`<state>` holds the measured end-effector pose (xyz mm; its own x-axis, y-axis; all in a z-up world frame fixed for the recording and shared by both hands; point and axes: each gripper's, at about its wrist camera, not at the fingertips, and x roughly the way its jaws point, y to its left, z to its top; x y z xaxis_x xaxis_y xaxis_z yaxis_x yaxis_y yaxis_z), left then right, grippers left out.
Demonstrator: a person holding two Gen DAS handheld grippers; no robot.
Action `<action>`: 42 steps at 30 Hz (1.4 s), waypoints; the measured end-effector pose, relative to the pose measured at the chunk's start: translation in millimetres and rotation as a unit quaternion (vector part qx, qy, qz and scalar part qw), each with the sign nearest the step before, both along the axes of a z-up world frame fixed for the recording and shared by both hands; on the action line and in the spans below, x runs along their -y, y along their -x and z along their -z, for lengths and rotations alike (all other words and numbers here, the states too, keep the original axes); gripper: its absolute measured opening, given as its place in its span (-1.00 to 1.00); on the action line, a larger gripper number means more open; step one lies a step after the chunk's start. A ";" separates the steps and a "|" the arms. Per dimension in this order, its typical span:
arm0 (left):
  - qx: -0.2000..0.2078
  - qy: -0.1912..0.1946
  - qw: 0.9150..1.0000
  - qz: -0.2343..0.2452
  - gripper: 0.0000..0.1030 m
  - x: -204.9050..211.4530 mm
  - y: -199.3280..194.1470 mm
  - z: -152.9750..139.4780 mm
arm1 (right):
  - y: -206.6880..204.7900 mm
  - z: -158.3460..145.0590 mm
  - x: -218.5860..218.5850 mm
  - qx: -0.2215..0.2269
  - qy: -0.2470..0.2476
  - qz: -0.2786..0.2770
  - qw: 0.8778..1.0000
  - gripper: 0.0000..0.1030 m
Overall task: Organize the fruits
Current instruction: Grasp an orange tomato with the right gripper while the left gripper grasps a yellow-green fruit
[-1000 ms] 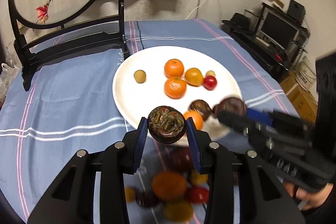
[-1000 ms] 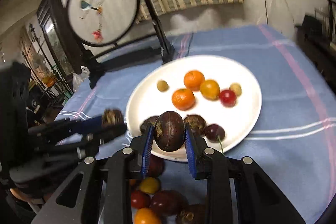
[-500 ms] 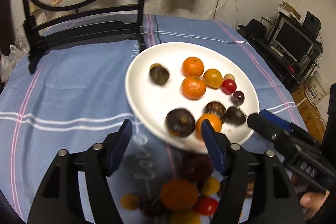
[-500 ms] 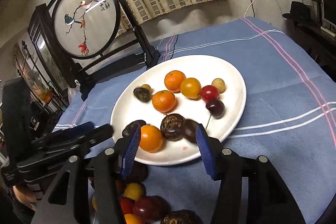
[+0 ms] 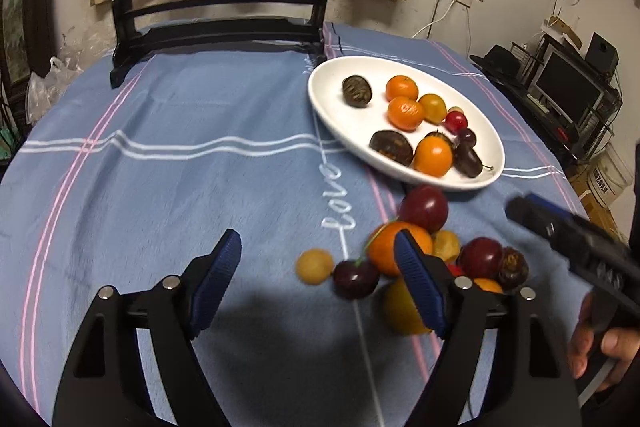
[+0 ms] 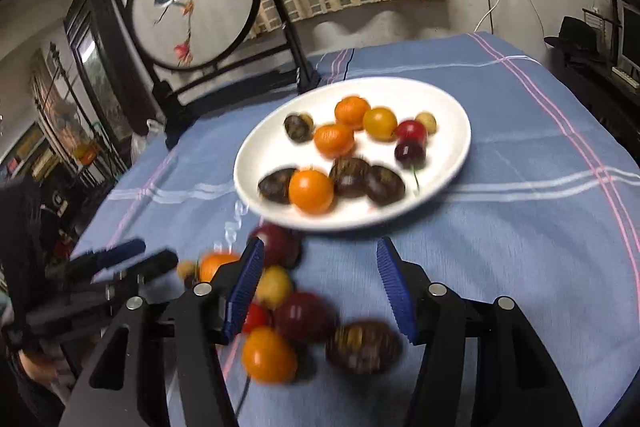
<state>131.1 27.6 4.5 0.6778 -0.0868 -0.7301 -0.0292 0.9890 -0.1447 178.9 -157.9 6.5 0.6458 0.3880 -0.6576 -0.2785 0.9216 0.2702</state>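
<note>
A white plate (image 5: 340,107) (image 6: 264,163) on the blue cloth holds several fruits: oranges, dark passion fruits, cherries, small tomatoes. A loose pile of fruit (image 5: 424,247) (image 6: 296,319) lies on the cloth in front of the plate: an orange (image 5: 390,247), a dark plum (image 5: 424,207), a cherry (image 5: 354,279), a yellow ball (image 5: 314,265). My left gripper (image 5: 318,283) is open and empty, low over the cloth just left of the pile. My right gripper (image 6: 320,291) is open and empty above the pile; it also shows in the left wrist view (image 5: 568,235).
A black stand with a round embroidered screen (image 5: 216,27) (image 6: 192,3) stands at the table's far side. The table edge drops off at right towards a monitor and shelves (image 5: 568,91). The left gripper shows at the left of the right wrist view (image 6: 120,263).
Both grippers opened and let their dark fruits go onto the plate, then drew back from the plate towards the loose pile. The left one swung left.
</note>
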 end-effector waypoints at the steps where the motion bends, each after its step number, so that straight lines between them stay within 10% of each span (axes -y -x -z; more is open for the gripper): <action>1: -0.002 0.003 1.000 -0.001 0.49 -2.1 1.7 1.6 | 5.3 1.4 0.2 -0.002 0.000 -0.002 1.000 0.15; 25: 0.015 0.003 1.000 0.002 0.63 -11.5 18.7 -0.8 | 50.2 30.7 -48.4 -0.060 0.119 -0.078 0.988 0.15; 28: 0.015 0.003 1.000 0.006 0.63 -10.8 19.0 -0.8 | 38.1 34.6 -53.6 -0.065 0.120 -0.069 0.988 -0.33; 42: -0.033 -0.040 0.992 0.111 0.63 48.3 26.4 17.4 | 65.3 17.3 -13.0 -0.040 0.073 -0.059 0.995 -0.33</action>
